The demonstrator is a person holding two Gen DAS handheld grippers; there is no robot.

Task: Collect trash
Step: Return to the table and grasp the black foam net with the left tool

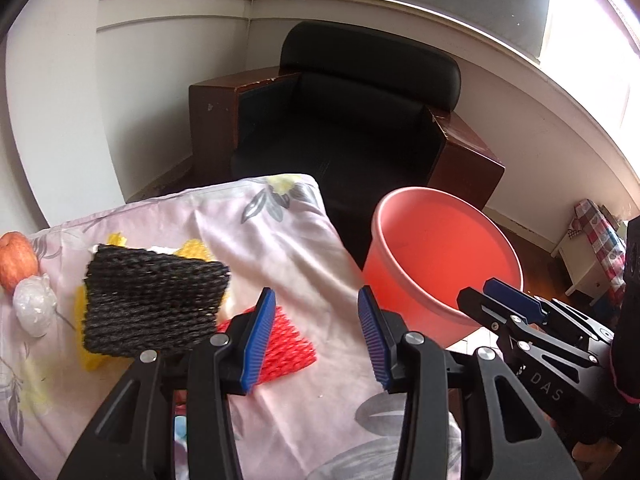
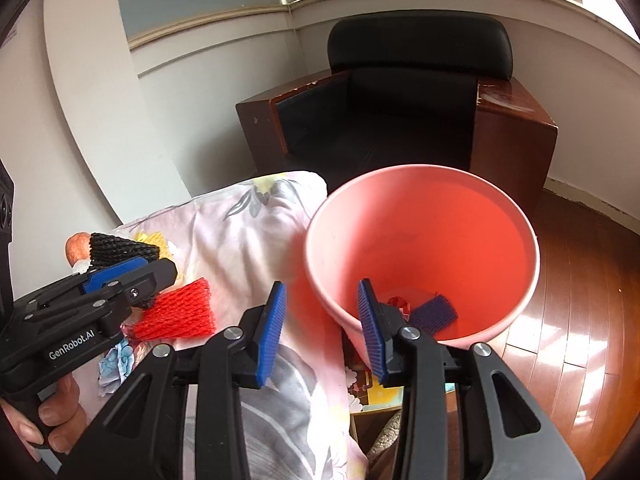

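My left gripper (image 1: 316, 300) stands open above the floral sheet (image 1: 280, 240), with nothing between its pads. A red foam net (image 1: 288, 344) lies just under its left finger. To the left, a black foam net (image 1: 152, 304) rests on a yellow one (image 1: 196, 250). My right gripper (image 2: 322, 292) is open and empty, straddling the near rim of the pink bucket (image 2: 420, 232). A purple foam net (image 2: 434, 314) and a small crumpled scrap lie at the bucket's bottom. The right wrist view also shows the left gripper (image 2: 148, 276), held by a hand, over the red net (image 2: 176, 312).
An apple (image 1: 16, 260) and a wad of clear plastic (image 1: 34, 308) sit at the sheet's left edge. A crumpled printed wrapper (image 2: 116, 364) lies near the hand. A dark armchair (image 1: 340, 120) stands behind the bucket. Wooden floor (image 2: 580, 300) lies to the right.
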